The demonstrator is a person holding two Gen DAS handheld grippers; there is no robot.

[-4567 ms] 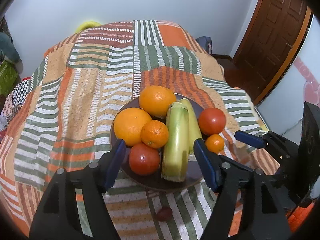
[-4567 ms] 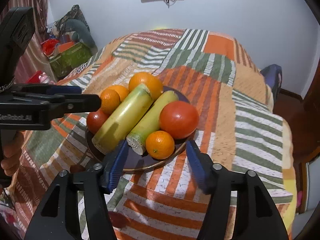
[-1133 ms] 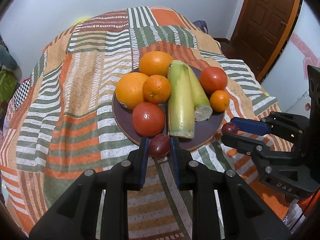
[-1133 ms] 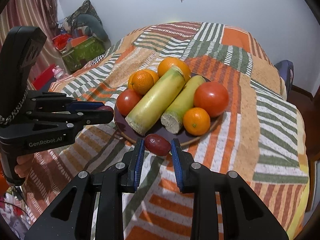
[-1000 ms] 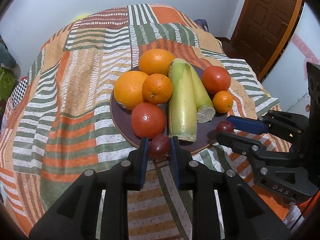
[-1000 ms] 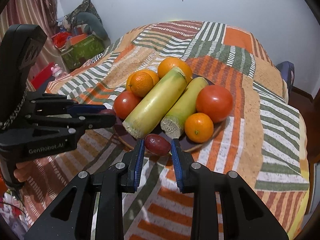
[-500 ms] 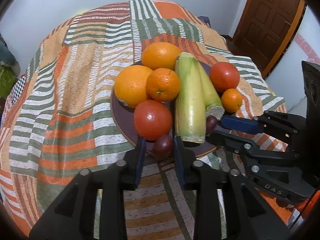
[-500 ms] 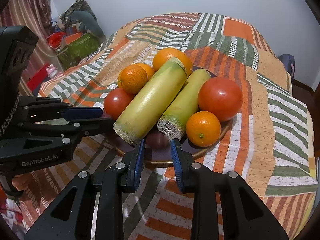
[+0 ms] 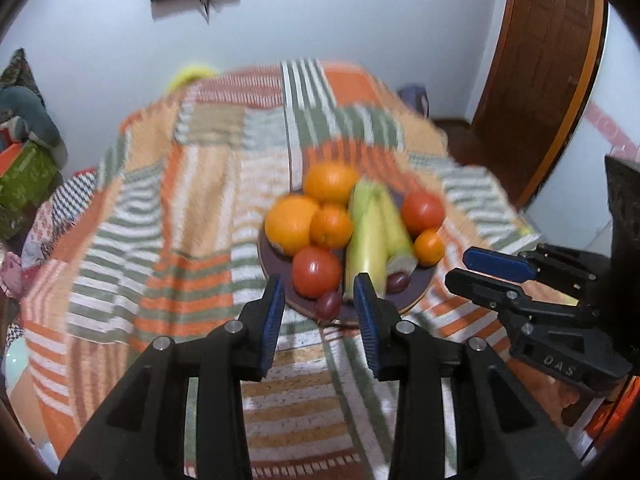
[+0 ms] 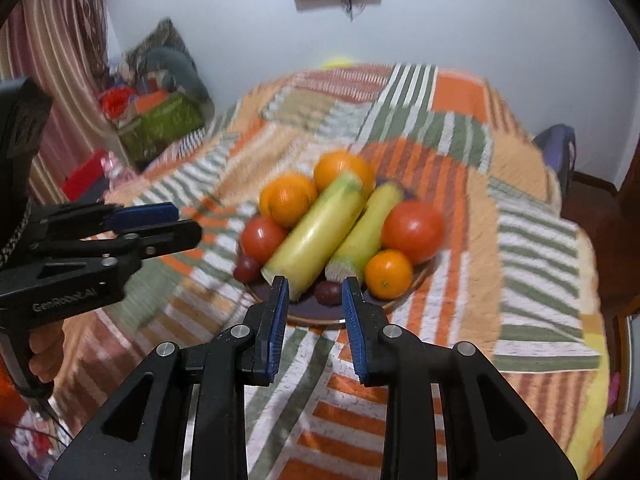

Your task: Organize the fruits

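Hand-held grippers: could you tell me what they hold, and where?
Nothing: the left hand-held gripper is opening its jaws, the right one stands empty; dark fruits lie on the plate.

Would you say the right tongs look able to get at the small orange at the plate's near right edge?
Probably yes: the small orange sits exposed at the plate rim, just right of the right tongs, nothing covering it.

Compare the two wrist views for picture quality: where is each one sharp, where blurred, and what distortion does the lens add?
Left wrist view: the left gripper is crisp, while the plate, its fruit and the striped bedspread smear with motion blur; the fisheye bows the door and darkens the corners. Right wrist view: the right gripper is sharp, the plate soft, and the bedspread's stripes bend.
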